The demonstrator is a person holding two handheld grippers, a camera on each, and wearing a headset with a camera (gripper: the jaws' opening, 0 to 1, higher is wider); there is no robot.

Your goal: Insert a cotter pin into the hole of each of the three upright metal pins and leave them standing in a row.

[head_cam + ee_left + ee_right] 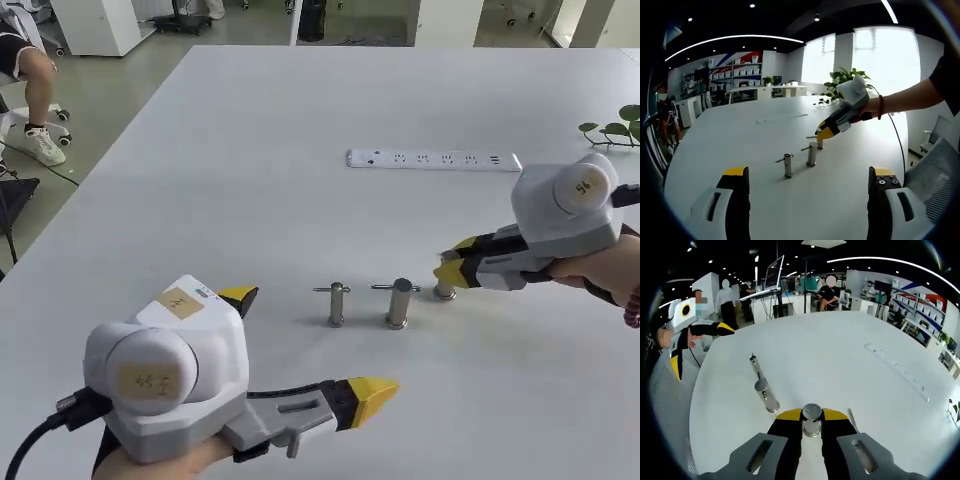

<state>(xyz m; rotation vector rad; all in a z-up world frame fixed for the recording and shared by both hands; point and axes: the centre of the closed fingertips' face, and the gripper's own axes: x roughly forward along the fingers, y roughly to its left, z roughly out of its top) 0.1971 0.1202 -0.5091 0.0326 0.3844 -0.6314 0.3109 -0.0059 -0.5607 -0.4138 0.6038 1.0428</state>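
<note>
Three upright metal pins stand in a row on the white table (250,180). The left pin (336,303) and the middle pin (400,302) each carry a cotter pin through their hole. My right gripper (447,270) reaches in from the right, its yellow-tipped jaws closed on either side of the third pin (445,291). In the right gripper view that pin (811,418) sits between the jaws, and a thin metal piece (852,418) shows just beside the right jaw. My left gripper (308,342) hovers nearer me, open and holding nothing (808,172).
A white power strip (433,159) lies farther back on the table. A small green plant (615,128) is at the right edge. A person's leg and a chair (30,95) are off the table's far left. Wide bare tabletop surrounds the pins.
</note>
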